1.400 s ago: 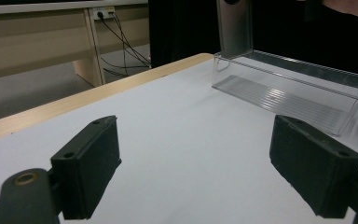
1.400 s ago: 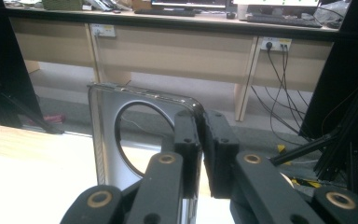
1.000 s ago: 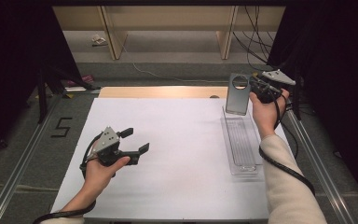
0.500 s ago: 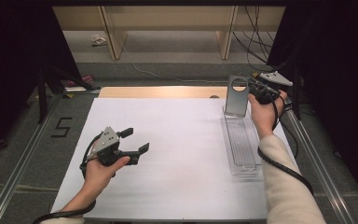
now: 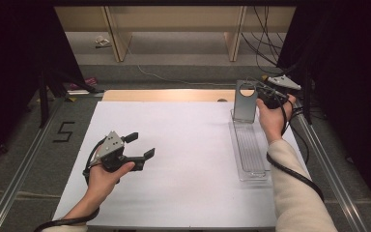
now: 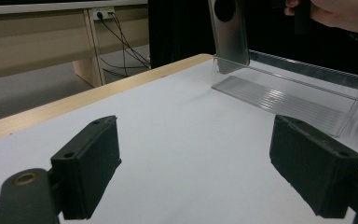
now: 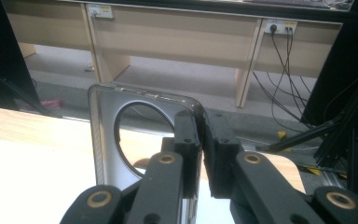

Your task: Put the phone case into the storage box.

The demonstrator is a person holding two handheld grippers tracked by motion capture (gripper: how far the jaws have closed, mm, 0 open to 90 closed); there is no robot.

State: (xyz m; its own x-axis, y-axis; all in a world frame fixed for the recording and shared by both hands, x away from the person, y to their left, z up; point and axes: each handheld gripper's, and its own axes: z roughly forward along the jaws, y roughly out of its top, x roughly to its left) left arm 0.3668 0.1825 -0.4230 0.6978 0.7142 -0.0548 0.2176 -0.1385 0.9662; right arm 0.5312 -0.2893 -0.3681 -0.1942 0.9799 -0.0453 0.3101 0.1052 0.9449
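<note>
White worktop (image 5: 183,159) carrying a clear tray (image 5: 249,150) at the right side. Standing upright at the tray's far end: grey plate (image 5: 245,100) with a round hole. Looks thin, stiff and smooth, likely light and prone to slipping or tipping; best pinched at an edge, near the top. Right gripper (image 7: 201,135) clamped on the plate's right edge, fingers (image 7: 221,154) nearly together. Left gripper (image 5: 140,146) low over the worktop, well apart from the plate, fingers (image 6: 91,163) wide and empty.

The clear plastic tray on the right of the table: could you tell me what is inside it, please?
The clear tray has a ribbed, bare floor. A grey plate with a round hole stands at its far end, pinched by the right gripper. Its foot's contact is unclear.
</note>
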